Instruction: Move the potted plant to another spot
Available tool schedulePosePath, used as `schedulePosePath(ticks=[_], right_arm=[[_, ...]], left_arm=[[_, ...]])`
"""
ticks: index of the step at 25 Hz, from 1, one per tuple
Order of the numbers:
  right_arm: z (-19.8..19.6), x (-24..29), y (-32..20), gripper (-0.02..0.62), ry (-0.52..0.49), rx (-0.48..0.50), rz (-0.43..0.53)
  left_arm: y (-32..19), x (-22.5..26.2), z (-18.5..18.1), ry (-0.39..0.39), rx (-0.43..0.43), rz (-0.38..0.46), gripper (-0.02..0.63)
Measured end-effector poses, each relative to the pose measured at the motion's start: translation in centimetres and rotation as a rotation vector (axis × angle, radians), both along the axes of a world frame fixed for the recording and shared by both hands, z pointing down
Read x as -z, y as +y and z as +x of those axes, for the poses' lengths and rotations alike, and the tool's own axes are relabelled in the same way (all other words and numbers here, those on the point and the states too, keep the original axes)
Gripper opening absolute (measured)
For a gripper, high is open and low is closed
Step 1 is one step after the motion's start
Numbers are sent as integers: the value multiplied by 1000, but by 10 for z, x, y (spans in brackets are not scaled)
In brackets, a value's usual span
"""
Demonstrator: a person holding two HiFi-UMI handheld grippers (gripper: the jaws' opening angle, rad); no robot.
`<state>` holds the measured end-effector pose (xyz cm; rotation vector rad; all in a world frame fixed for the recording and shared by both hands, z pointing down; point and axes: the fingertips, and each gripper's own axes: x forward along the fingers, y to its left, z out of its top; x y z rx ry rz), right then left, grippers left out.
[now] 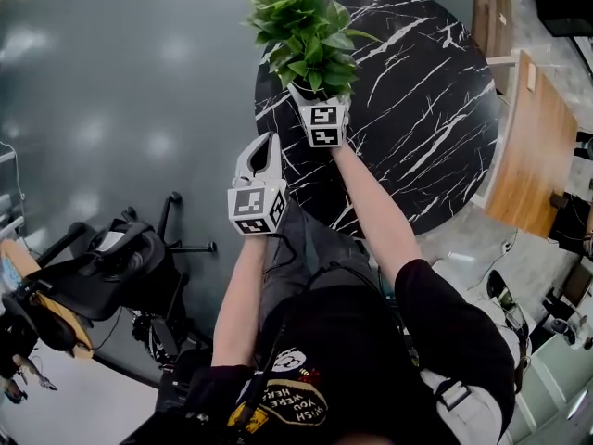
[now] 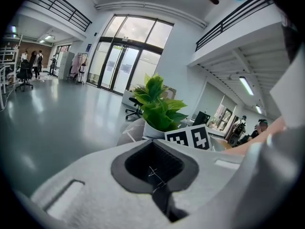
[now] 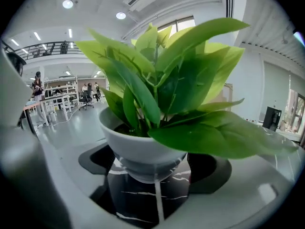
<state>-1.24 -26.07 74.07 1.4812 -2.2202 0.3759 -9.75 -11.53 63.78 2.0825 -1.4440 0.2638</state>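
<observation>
A person's right gripper reaches the potted plant, which stands on the black marble table near its left edge. The jaws are spread wide on either side of the white pot, with a gap showing, not gripping it. The left gripper, jaws clenched together and empty, hangs just off the table's near-left edge.

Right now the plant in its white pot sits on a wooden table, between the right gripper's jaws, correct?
Not wooden: the head view shows a black marble table. The plant in its white pot does sit on it, between the jaws of the right gripper.
</observation>
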Motion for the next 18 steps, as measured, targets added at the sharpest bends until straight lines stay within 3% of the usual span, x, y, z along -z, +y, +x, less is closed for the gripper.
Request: schedulePosePath(ticks=[6, 18], right_arm=[[64, 0, 3, 479, 11, -108, -22], [256, 1, 41, 479, 26, -354, -23]], left_arm=[[-6, 4, 29, 8, -67, 8, 3], [-2, 8, 119, 5, -273, 9, 3]])
